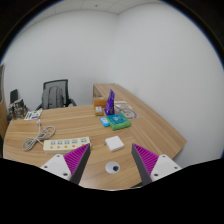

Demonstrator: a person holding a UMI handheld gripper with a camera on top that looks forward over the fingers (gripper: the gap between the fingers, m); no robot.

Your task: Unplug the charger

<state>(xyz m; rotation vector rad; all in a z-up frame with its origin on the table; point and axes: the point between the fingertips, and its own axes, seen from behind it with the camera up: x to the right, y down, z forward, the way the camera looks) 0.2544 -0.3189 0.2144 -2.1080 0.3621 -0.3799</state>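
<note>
The power strip's (66,145) sockets and plugs are too small to tell apart.

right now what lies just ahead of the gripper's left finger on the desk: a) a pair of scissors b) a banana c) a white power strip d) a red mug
c: a long white power strip lies on the wooden desk just beyond the left pad, with the gripper open and nothing between its fingers.

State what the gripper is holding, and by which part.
Nothing is held. The gripper is open above the table; the charger lies ahead of the fingers, beside the power strip.
</note>
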